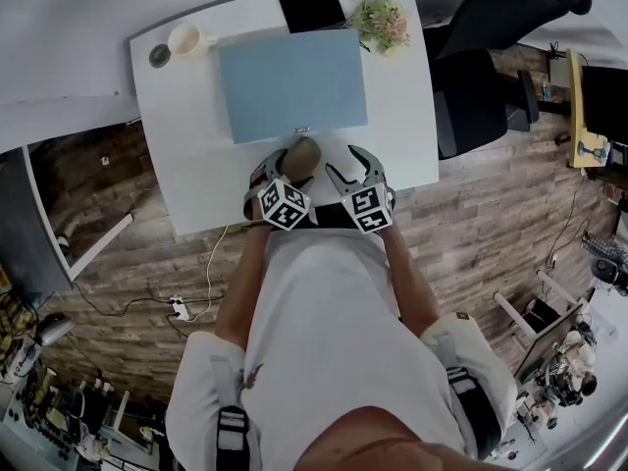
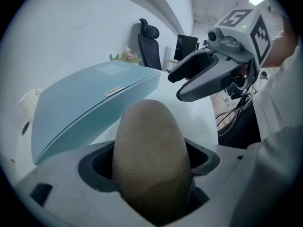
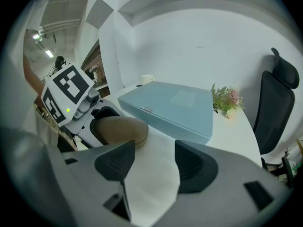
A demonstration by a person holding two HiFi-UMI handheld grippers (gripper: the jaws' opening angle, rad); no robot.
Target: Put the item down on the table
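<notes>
A brown egg-shaped item [image 1: 305,152] [image 2: 150,160] is clamped between the jaws of my left gripper [image 1: 287,168], over the near edge of the white table [image 1: 191,116], just in front of a light blue box [image 1: 292,82]. In the right gripper view the item [image 3: 118,129] pokes out of the left gripper toward the box [image 3: 173,108]. My right gripper [image 1: 351,169] [image 3: 154,162] sits beside it on the right, open, with only the tabletop between its dark pads.
A white mug [image 1: 188,40] and a small round dark object [image 1: 159,56] stand at the table's far left corner. A black slab [image 1: 310,5] and a flower bunch [image 1: 381,22] lie behind the box. A black office chair [image 1: 491,57] is right of the table.
</notes>
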